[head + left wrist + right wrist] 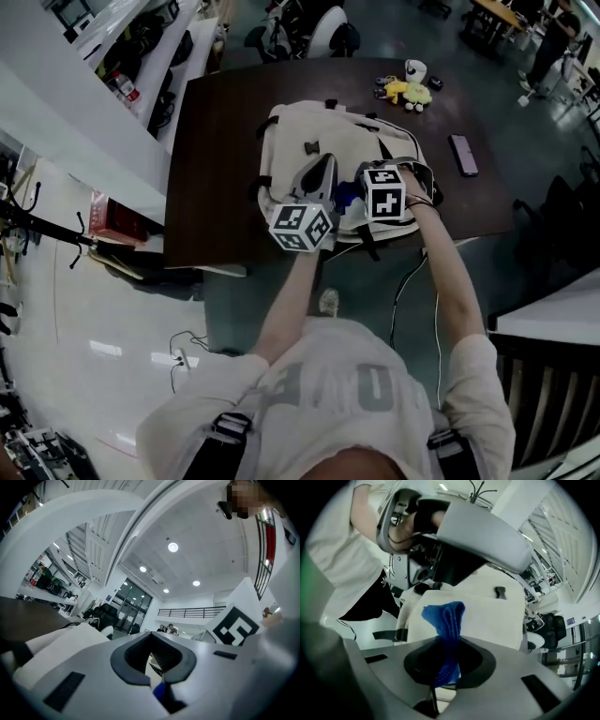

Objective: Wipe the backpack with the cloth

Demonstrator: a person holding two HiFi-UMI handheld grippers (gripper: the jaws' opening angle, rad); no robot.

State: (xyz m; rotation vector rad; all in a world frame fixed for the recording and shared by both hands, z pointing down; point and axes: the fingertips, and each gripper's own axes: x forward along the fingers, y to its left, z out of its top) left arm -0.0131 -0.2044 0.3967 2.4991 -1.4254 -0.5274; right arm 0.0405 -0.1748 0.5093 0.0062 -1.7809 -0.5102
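Blue cloth (443, 630) clamped in right tool (449, 667), pointing lengthwise toward backpack (490, 618); left tool (157, 667) closed

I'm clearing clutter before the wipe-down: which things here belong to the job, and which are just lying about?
Job in hand:
- cream backpack
- blue cloth, pinched in the right gripper
- left gripper, close beside it

Lying about:
- yellow toy at the table's far edge
- dark phone-like slab
- red box beside the table
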